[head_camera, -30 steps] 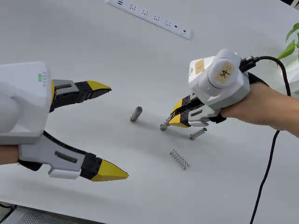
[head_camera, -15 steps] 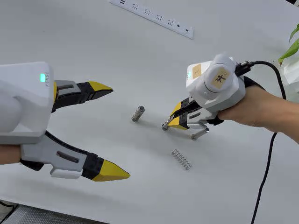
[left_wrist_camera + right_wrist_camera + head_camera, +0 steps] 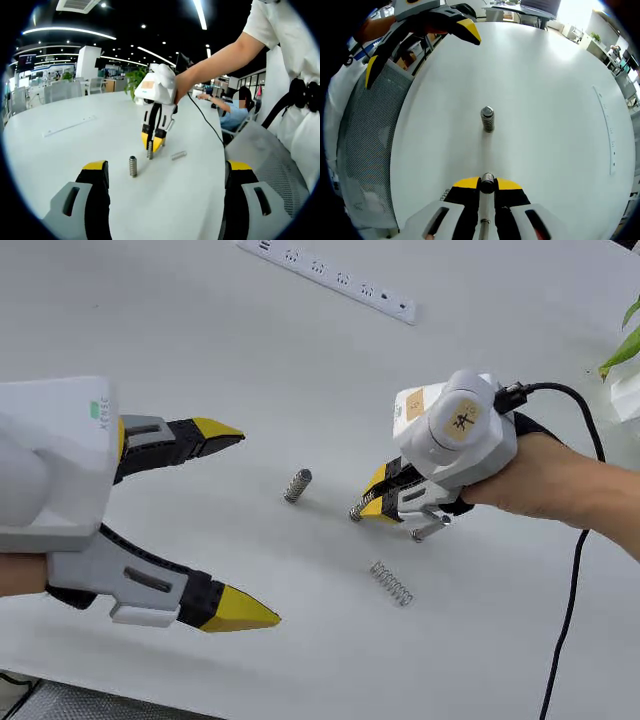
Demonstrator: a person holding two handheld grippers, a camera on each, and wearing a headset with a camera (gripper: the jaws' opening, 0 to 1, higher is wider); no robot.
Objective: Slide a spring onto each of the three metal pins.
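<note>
right tongs [image 3: 370, 504] clamp a held pin [image 3: 487, 183] wearing a spring, tip down at the white table [image 3: 200, 320]. a standing pin [image 3: 297, 485], also sprung, is just ahead of them. a loose spring [image 3: 391, 583] and a bare pin [image 3: 428, 530] lie nearby. left tongs [image 3: 257, 528] gape wide, well apart.

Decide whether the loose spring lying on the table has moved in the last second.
No. The loose spring keeps the same spacing from the upright sprung pin; only the camera shifted slightly.
</note>
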